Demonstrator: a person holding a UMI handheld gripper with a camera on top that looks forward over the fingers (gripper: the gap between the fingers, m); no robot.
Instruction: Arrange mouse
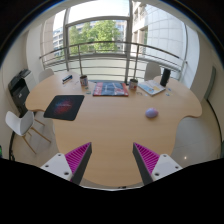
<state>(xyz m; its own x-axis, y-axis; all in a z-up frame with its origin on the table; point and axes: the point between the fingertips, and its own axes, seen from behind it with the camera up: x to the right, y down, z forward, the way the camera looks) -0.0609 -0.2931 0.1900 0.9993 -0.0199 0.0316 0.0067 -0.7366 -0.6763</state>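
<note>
A small purple-grey mouse (151, 113) lies on the wooden table (110, 130), well beyond my right finger and to the right. A dark mouse mat (64, 106) with a red pattern lies on the table's left side, far from the mouse. My gripper (112, 158) is open and empty, held above the table's near edge. Its two fingers with magenta pads (78, 157) stand wide apart with only bare tabletop between them.
A colourful book or mat (110, 89) lies at the table's far middle, with papers (151, 88), a dark cup (132, 84) and a black object (165, 76) at the far right. A white chair (20, 124) and a dark chair (19, 92) stand left. Windows lie behind.
</note>
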